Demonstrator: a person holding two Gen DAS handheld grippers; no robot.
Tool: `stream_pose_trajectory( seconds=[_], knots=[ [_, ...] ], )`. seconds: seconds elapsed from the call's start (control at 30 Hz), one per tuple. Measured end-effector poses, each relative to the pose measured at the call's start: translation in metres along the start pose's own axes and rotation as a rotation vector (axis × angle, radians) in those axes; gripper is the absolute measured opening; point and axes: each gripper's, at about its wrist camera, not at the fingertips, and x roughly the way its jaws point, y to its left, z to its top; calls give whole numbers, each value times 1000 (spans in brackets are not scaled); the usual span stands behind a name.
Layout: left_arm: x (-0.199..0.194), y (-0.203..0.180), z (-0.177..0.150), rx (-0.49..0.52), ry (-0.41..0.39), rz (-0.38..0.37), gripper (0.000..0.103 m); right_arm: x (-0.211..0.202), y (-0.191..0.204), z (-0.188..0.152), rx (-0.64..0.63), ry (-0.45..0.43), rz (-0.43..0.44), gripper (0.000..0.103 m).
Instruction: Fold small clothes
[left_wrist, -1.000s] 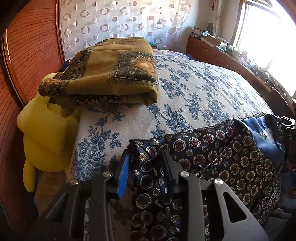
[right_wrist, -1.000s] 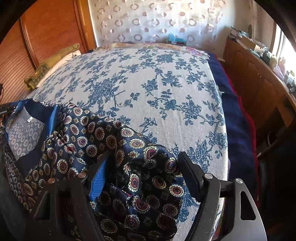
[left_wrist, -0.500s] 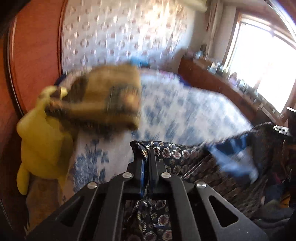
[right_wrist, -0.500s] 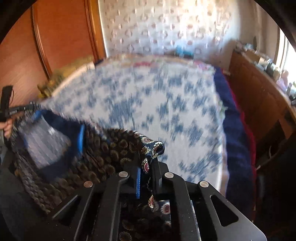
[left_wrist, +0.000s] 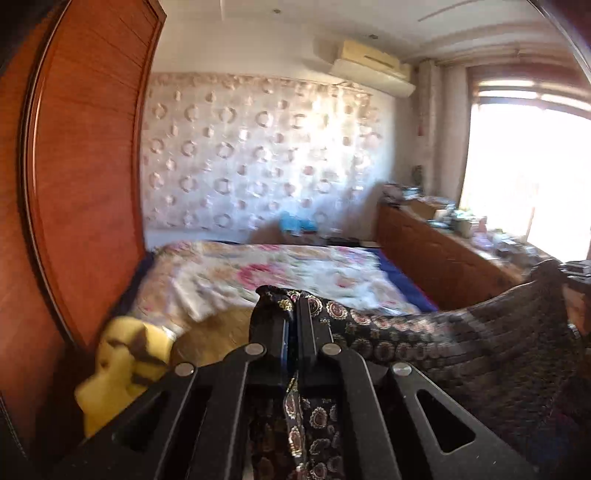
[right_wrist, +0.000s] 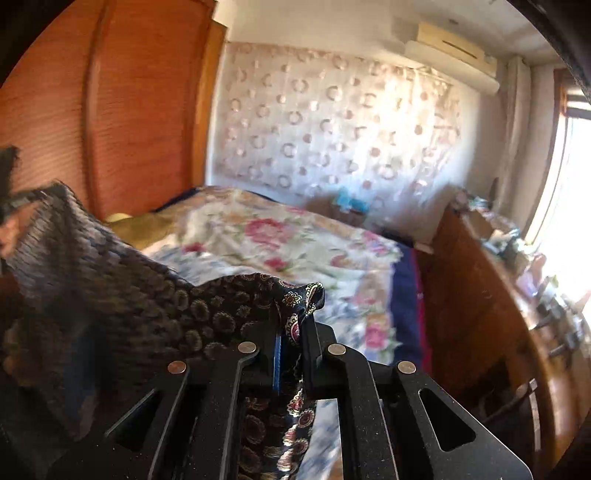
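The left gripper (left_wrist: 293, 332) is pressed together on one corner of the dark patterned garment (left_wrist: 424, 332). The right gripper (right_wrist: 293, 338) pinches another corner of the same garment (right_wrist: 155, 299) in the same way, with a small fold of cloth standing up past its tips.

The garment hangs in the air between the two grippers. From the left gripper its top edge runs away to the right, and from the right gripper it runs away to the left, so the long axis goes from one gripper to the other. The edge sags a little in the middle, so the cloth is not fully tight.

The bed (left_wrist: 314, 269) lies ahead of both grippers and below them, and the rest of the garment drops down under the tips. Neither hand seems nearer to the bed. For laying the garment flat, both grippers would probably need to go forward and down together, keeping the edge stretched.
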Motion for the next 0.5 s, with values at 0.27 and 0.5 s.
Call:
stream_pose_trajectory(
  seconds=[0.27, 0.5],
  knots=[
    [95, 16, -41, 0, 214, -6, 16, 145, -43, -10, 172, 191, -196, 62],
    [83, -6, -97, 54, 309, -65, 36, 167, -19, -76, 154, 258, -102, 62]
  ],
)
